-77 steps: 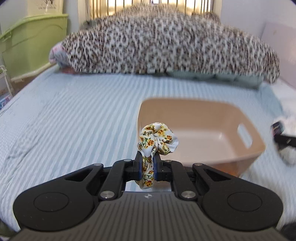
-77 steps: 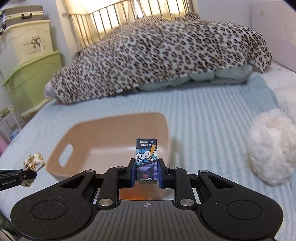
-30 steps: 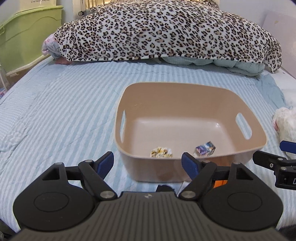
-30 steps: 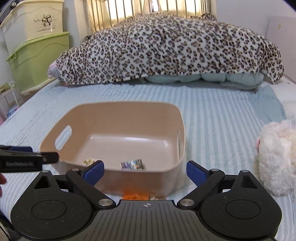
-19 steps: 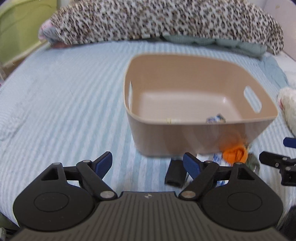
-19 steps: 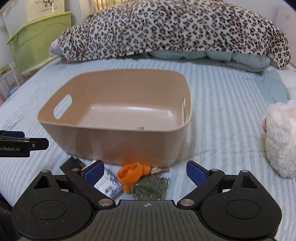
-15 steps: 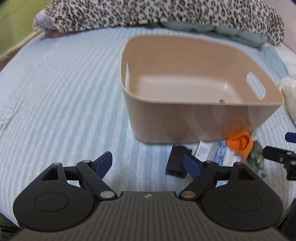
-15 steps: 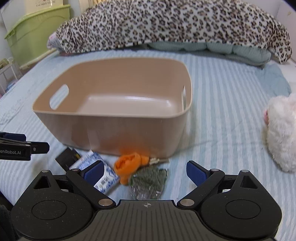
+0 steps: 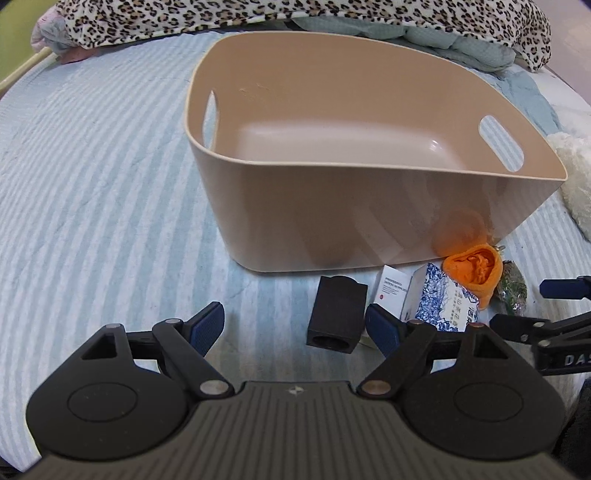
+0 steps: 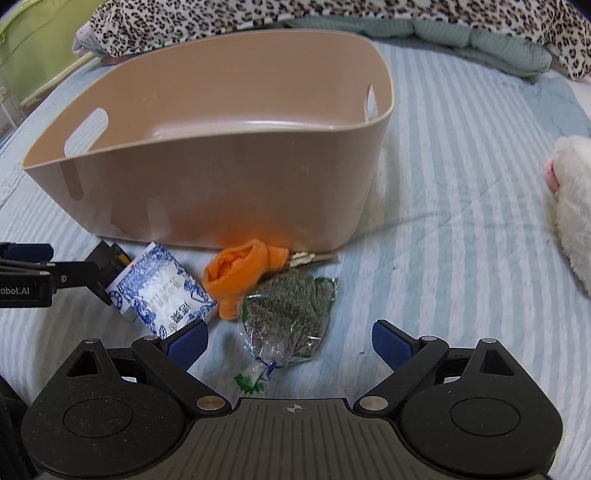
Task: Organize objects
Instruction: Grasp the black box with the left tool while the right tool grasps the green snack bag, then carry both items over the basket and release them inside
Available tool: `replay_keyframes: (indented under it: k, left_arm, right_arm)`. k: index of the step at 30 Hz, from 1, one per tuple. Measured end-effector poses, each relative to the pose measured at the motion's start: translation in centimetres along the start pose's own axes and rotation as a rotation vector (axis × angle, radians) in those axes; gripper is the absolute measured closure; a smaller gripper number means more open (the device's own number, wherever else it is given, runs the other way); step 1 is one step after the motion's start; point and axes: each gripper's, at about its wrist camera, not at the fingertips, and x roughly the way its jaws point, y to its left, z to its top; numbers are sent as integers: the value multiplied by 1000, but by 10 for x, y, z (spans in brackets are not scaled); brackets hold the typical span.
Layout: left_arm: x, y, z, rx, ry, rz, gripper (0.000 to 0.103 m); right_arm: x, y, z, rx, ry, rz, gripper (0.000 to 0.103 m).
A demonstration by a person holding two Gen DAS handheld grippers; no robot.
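Observation:
A tan plastic bin (image 9: 369, 214) (image 10: 221, 192) sits on the striped bed; its near wall hides its contents. In front of it lie a black block (image 9: 336, 314) (image 10: 110, 256), a blue-and-white box (image 9: 443, 299) (image 10: 162, 291), an orange cloth roll (image 9: 474, 267) (image 10: 240, 275) and a clear bag of dried herbs (image 9: 513, 286) (image 10: 288, 314). My left gripper (image 9: 295, 325) is open and empty, with the black block just ahead between its fingers. My right gripper (image 10: 290, 341) is open and empty, low over the herb bag.
A leopard-print blanket (image 9: 295, 14) is piled at the far end of the bed. A white plush toy (image 10: 572, 206) lies to the right. A green storage box (image 10: 29, 48) stands at the far left. The sheet left of the bin is bare.
Both grippers let go of the scrunchie and the card pack into the bin, opened, then dropped low toward the items in front of the bin.

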Motion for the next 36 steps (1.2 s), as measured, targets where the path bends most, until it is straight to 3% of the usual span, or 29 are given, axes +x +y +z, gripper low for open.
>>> replay_keyframes:
  k: [9,13,17,19,22,36]
  left_arm:
    - [12,-2,-3,45,17,29,23]
    - [19,-2,-4,42,38,13,37]
    - [22,-4,-4,24,47,-24,65]
    - [22,-5,-5,35,43,-24,65]
    - [22,-8,-7,64,39,-14,65]
    - [1,-12,-12,120,-7,34,66]
  right_arm:
    - [15,-3,-2,-8,33,-47,13]
    - [14,-3,-4,-27,24,-49,22]
    - [10,-1,-8,-70,12,-55,42]
    - [7,0,-10,-88,6,-54,55]
    - [3,-3,-13,-97,-5,-63,67]
    - [-19,-11,-13,-63,-65,-37,72]
